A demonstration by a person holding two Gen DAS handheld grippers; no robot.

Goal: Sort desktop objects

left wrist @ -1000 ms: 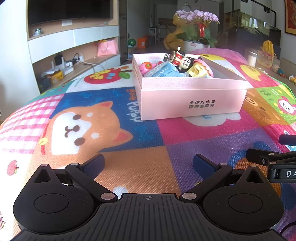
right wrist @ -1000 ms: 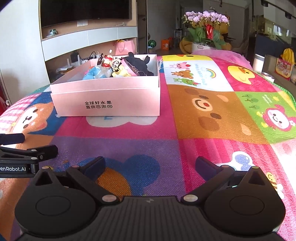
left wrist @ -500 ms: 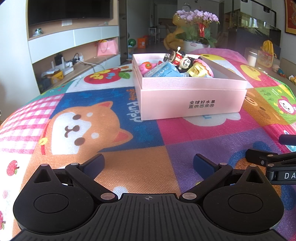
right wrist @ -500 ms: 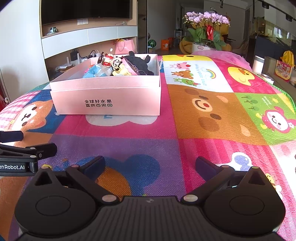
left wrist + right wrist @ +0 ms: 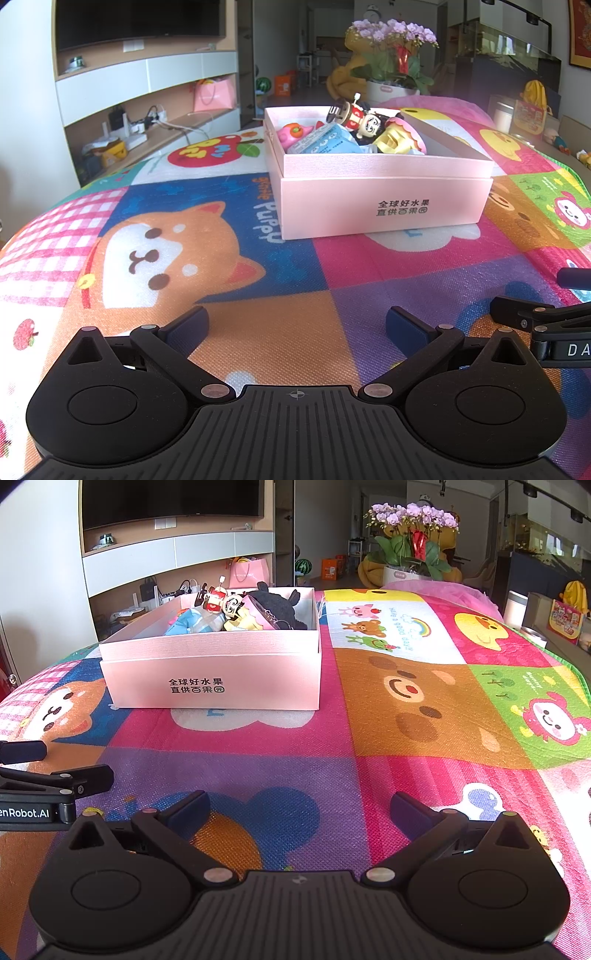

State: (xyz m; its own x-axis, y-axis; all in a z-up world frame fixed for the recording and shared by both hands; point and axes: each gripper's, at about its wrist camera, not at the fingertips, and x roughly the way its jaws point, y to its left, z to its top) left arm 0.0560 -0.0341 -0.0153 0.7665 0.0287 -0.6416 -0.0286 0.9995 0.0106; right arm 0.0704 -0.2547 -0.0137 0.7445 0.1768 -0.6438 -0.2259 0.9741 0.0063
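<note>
Both hand-held grippers, left [image 5: 297, 325] and right [image 5: 300, 808], are hovering spread wide and empty over the cartoon mat [image 5: 406, 738]. You are looking at light, small toys [image 5: 354, 134] piled in the pink box [image 5: 384, 199]; pinch the rigid figurine's body, and grip the soft black plush [image 5: 280, 605] loosely.

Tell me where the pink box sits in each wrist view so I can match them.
Left wrist: pink box upper centre-right, on the mat beyond the open left tongs.
Right wrist: pink box upper left, beyond the open right tongs.
Shared landmark: the purple orchid pot behind.
</note>
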